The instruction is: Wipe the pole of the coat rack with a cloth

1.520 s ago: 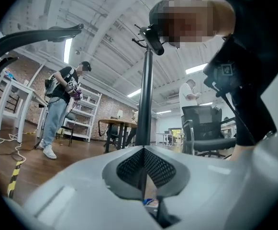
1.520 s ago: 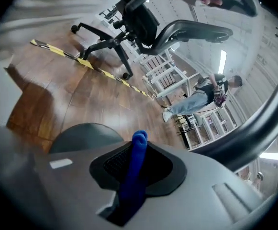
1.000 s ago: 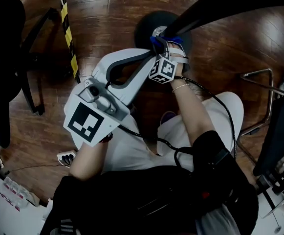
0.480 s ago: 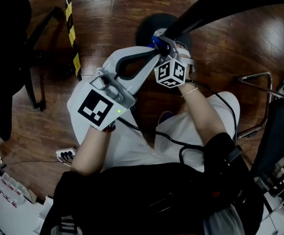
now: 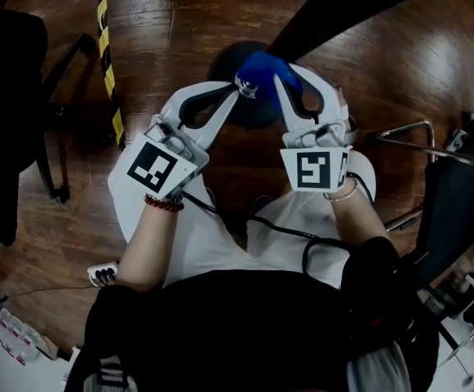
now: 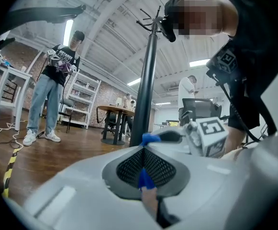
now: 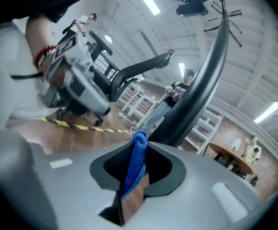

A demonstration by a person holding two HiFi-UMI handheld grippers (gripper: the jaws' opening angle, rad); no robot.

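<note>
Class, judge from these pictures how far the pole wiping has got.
Done: the left gripper and right gripper each pinch an end of the blue cloth. In hand: the cloth sits low beside the pole. Left: apparently wiping the pole's length above.

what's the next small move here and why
Likely draw the cloth up along the pole: the left claw and right claw both pinch it, and it sits low by the base, with most of the pole above.

Blue cloth (image 5: 263, 69) bunched against the lower end of the black coat rack pole (image 5: 334, 11), just above its round base (image 5: 223, 62); cloth ends pinched in left gripper (image 5: 241, 90) and right gripper (image 5: 279, 85).
</note>
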